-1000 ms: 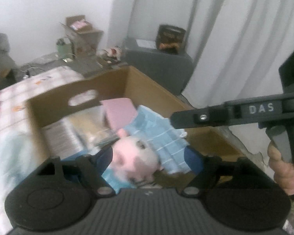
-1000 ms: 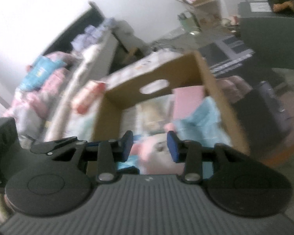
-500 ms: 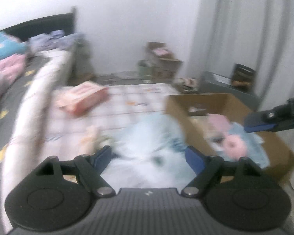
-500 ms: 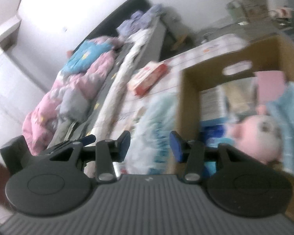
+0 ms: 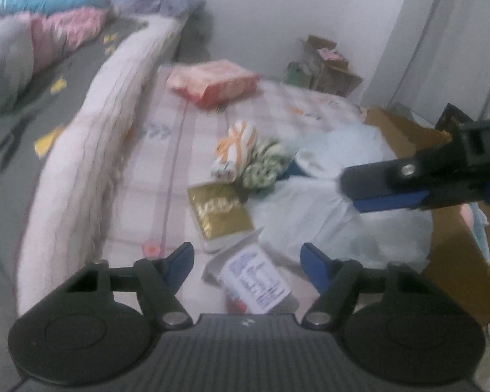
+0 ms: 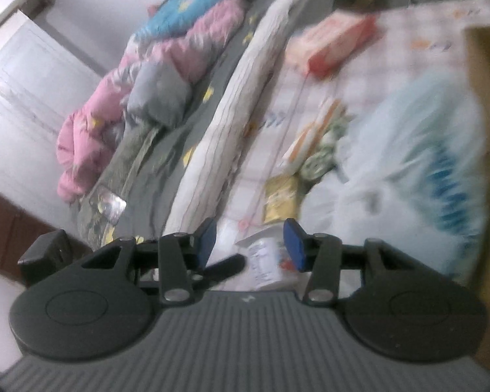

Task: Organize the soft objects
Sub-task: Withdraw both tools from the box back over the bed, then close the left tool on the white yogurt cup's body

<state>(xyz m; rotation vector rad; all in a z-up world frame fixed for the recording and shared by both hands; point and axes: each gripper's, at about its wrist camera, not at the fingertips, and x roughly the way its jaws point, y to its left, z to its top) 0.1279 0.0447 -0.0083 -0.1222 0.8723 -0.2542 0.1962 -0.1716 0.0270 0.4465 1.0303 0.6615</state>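
Observation:
My left gripper (image 5: 247, 266) is open and empty above the bed. Ahead of it lie a white printed packet (image 5: 256, 281), a gold packet (image 5: 218, 210), a rolled orange-striped and green patterned cloth bundle (image 5: 250, 157) and a large pale blue plastic package (image 5: 339, 209). My right gripper (image 6: 250, 245) is open and empty over the same packet (image 6: 264, 259), with the gold packet (image 6: 282, 199), cloth bundle (image 6: 320, 150) and pale blue package (image 6: 418, 176) beyond. The right gripper's finger (image 5: 395, 184) crosses the left wrist view at right. The cardboard box (image 5: 454, 261) stands at the right.
A pink-red pack (image 5: 212, 81) lies farther up the checked bedspread (image 5: 271, 104). A long white striped bolster (image 5: 91, 143) runs along the left, with a grey sheet and pink and blue quilts (image 6: 166, 52) beyond. Small boxes (image 5: 326, 62) stand by the far wall.
Both grippers have swung left, away from the cardboard box with the pink plush toy inside, and now face the items lying on the bed. Both stay open and empty.

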